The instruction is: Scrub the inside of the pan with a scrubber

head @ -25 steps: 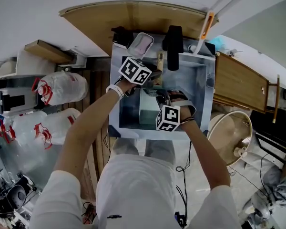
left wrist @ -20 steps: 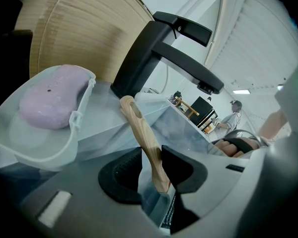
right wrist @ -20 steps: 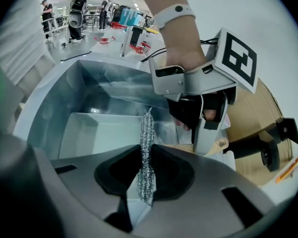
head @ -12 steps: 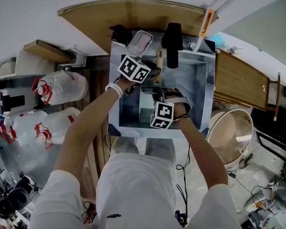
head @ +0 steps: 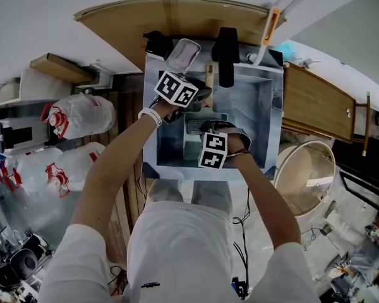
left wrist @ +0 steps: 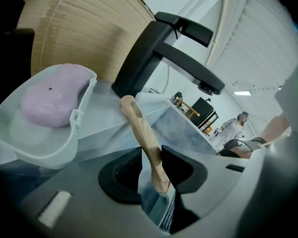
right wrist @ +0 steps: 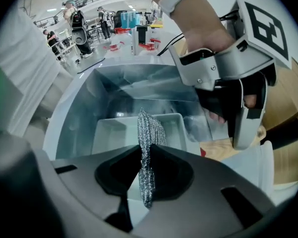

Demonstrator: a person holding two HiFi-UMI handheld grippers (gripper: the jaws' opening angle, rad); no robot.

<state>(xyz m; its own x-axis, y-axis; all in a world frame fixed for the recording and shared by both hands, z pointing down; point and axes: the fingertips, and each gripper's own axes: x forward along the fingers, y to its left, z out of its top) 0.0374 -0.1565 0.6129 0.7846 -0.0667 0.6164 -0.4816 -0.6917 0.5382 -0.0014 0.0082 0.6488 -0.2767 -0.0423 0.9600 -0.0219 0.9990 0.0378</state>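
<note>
Right gripper view: right claw clamped tight on steel scrubber, over the square pan sitting in the sink. Left claw pinches the pan's wooden handle. Brace it there, press the wool flat, work the corners. Wooden surface flanks sink; black faucet and soap dish at rear; open workshop hall beyond.

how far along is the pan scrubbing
Done: both grasps, the left tool shut on the wooden handle, the right tool shut on the steel scrubber. In hand: scrubber held over the pan in the sink. Left: the scrubbing; I can't tell how much is scrubbed.
</note>
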